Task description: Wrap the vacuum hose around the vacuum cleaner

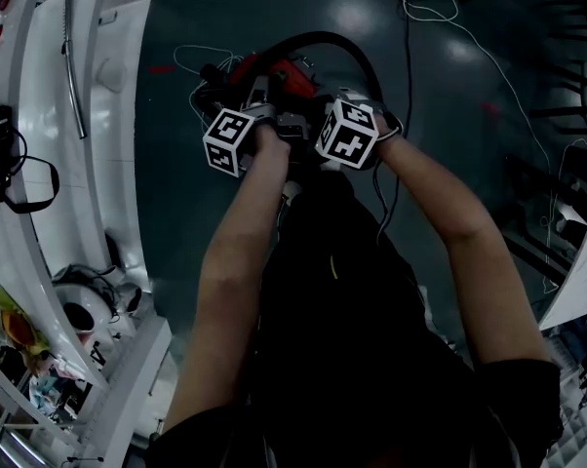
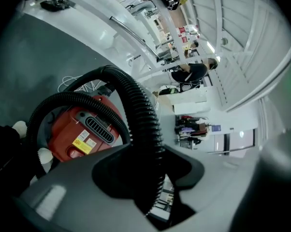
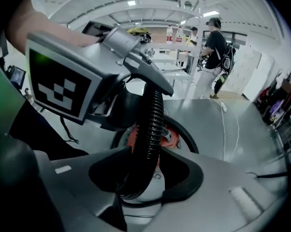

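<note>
Head view from where I stand: the person leans over the vacuum cleaner (image 1: pixel 293 74) on the dark floor (image 1: pixel 450 96), both forearms reaching down to it. On the left, the left gripper (image 2: pixel 146 178) has its jaws closed partway onto the black ribbed hose (image 2: pixel 138 105), which fills the gap between them. I'd judge this is the anchoring hand, pinning the wound part so it cannot spring loose. From those jaws the hose rises, arches over to the left and curls down round the red body, so its length there follows the machine's outline rather than pointing anywhere. Over to the right, the right gripper (image 3: pixel 145 170) sits close beside the left one. Its jaws are set wider and stand round the same hose with a gap showing past one side, not pinching it, likely ready to slide to a fresh hold. In the right gripper view that stretch stands almost upright, running straight from its jaws up to the other gripper.
</note>
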A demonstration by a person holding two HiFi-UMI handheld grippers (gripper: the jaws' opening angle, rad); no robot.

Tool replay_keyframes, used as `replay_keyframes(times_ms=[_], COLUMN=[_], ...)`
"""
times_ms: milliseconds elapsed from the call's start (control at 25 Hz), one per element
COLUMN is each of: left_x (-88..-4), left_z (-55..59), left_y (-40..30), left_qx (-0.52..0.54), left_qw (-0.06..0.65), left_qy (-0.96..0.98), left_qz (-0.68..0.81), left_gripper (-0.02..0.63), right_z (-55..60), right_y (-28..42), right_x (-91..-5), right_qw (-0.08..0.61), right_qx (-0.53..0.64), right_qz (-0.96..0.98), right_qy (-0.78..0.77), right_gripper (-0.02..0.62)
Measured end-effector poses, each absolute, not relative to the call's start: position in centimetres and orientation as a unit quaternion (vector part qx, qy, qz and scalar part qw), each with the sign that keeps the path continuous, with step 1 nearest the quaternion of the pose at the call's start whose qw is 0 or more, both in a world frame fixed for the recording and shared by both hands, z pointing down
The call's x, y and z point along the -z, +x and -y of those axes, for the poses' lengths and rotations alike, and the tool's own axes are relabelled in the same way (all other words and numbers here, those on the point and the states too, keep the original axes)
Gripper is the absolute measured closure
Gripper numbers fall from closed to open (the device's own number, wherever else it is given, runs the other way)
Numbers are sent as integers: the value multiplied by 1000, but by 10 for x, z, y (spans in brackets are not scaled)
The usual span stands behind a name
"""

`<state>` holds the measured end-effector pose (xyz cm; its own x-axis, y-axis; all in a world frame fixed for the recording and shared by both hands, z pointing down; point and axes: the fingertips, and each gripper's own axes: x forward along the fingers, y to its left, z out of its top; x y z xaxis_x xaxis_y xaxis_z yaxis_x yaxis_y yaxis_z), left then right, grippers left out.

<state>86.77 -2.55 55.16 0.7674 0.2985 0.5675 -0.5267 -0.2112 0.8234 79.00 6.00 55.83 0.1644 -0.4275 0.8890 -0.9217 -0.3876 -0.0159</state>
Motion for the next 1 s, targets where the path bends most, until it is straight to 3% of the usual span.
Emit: replay_keyframes(times_ms=[520, 640, 800, 1000], left_x=[-550, -551, -557, -558], left_z=[9, 10, 19, 38], left_y=[870, 862, 848, 841], left_qx=[-380, -402, -431, -446], left_qw=[589, 559, 485, 286], left_qy=[710, 718, 751, 833], left_qz=[-70, -104, -122, -158], left_gripper=[392, 345, 306, 305], right_z=[-78, -83, -89, -85], right_y=[808, 814, 820, 828], right_x=[-555, -558, -563, -568], right_qw=[311, 307, 311, 331], right_qx=[-431, -441, -453, -458], right_qz=[479, 476, 482, 489], right_qy=[699, 696, 682, 665], right_gripper=[436, 436, 436, 436])
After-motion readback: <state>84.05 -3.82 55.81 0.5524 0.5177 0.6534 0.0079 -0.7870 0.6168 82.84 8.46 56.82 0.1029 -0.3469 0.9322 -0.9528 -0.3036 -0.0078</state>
